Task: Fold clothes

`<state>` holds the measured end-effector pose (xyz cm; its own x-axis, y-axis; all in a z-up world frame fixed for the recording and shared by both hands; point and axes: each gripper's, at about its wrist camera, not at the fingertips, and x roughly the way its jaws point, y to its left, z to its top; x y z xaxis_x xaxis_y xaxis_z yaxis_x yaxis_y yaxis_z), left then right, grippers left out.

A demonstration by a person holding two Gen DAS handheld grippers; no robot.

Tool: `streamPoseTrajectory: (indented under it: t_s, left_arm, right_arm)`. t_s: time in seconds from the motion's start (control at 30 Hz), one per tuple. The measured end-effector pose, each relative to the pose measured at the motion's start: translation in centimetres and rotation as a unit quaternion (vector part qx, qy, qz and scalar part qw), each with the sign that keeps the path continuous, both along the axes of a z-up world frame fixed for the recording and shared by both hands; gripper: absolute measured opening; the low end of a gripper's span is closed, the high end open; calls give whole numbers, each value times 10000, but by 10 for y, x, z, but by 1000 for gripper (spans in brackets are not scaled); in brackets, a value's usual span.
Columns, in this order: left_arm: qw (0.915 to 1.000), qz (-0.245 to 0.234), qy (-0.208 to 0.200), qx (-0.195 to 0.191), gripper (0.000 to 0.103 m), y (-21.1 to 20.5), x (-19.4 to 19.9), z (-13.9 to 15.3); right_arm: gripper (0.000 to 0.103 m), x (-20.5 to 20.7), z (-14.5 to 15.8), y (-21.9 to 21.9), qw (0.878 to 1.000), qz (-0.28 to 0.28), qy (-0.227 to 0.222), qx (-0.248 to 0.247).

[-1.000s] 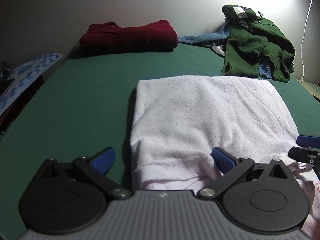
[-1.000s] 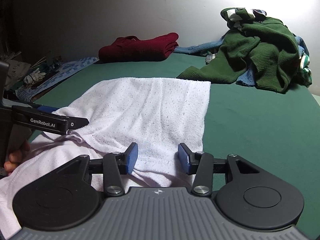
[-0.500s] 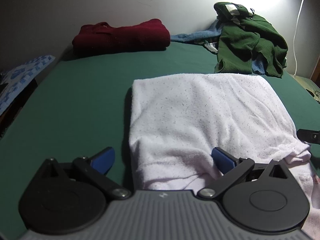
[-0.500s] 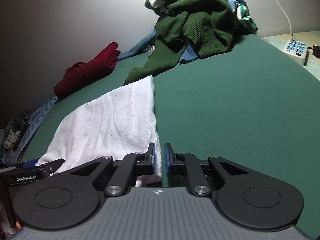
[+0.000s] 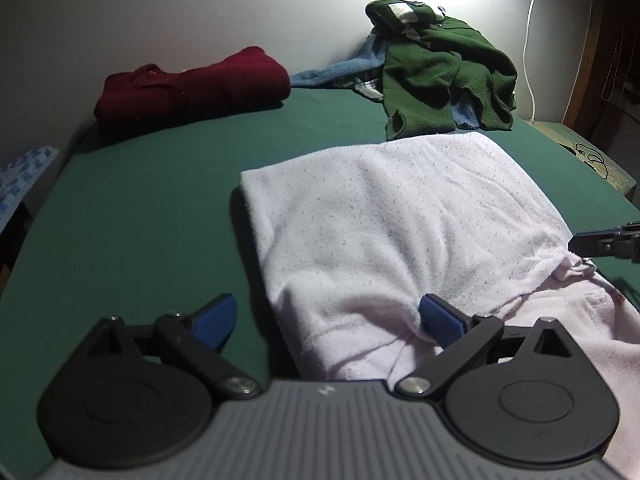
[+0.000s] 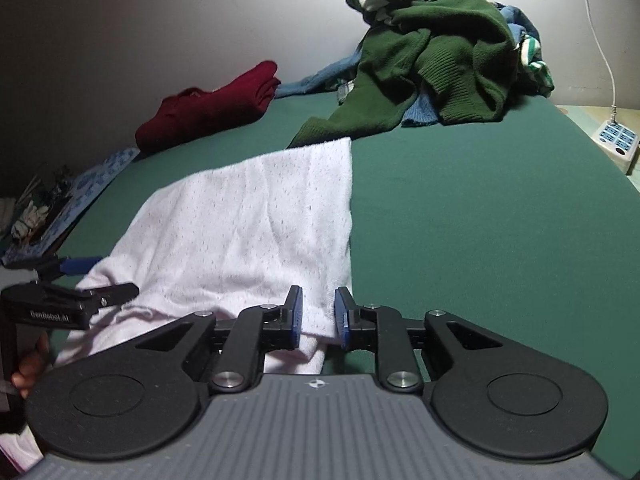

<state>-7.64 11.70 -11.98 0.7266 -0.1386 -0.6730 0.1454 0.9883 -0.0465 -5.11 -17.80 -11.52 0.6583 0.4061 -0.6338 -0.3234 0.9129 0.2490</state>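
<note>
A white knit garment (image 5: 392,220) lies partly folded on the green bed (image 5: 140,208); it also shows in the right wrist view (image 6: 256,224). My left gripper (image 5: 328,320) is open wide around its near left corner, jaws not pressing the cloth. My right gripper (image 6: 317,312) stands at the garment's near right corner, its jaws a small gap apart with the cloth edge between them. It reaches into the left wrist view (image 5: 604,242) from the right edge, and the left gripper appears in the right wrist view (image 6: 92,280).
A folded dark red sweater (image 5: 192,80) lies at the back left. A pile of green and blue clothes (image 5: 444,68) sits at the back right. A power strip (image 6: 614,142) and white cable lie off the bed's right side. Patterned blue cloth (image 6: 80,196) lies left.
My right gripper went from open to nearly shut at the garment's right corner, then widened slightly. The left gripper stayed open and swung its view a little left.
</note>
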Motion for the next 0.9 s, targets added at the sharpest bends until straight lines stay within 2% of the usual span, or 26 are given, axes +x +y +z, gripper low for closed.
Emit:
streamPoseTrajectory:
  t_s: [0.13,0.17,0.2,0.3,0.47,0.53,0.67,0.8,0.9]
  left_arm:
    - [10000,-56,-54,-13,97,7,-7,9]
    - [10000,-70,-67,-17,90,9,-9,11]
    - [9999,-84,-81,-20,87,11,-11,14]
    - [9999,-84,-91,0,92,19,-22,20]
    - [9993,28,362,-30,93,42,-75,25]
    - [9984,30,556,-116,93,47,-96,27]
    - [9927,-322,1066,-469,96,44,-129,29]
    - [9866,-621,1391,-580,96,34,-145,30]
    - [9825,-886,1527,-586,96,27,-155,31]
  right_arm:
    - [22,-7,4,-1,9998,127,-36,-180]
    - [22,-9,10,-5,9997,147,-76,-170]
    - [23,-14,16,-12,9995,204,-168,-151]
    - [32,-31,28,-27,9988,444,-119,-172]
    - [36,-67,30,-36,9955,826,135,-434]
    - [36,-82,30,-38,9937,1028,294,-346]
    - [36,-101,34,-42,9874,1421,690,-53]
    - [38,-116,35,-40,9796,1771,947,-49]
    - [43,-125,35,-37,9726,2028,1134,-81]
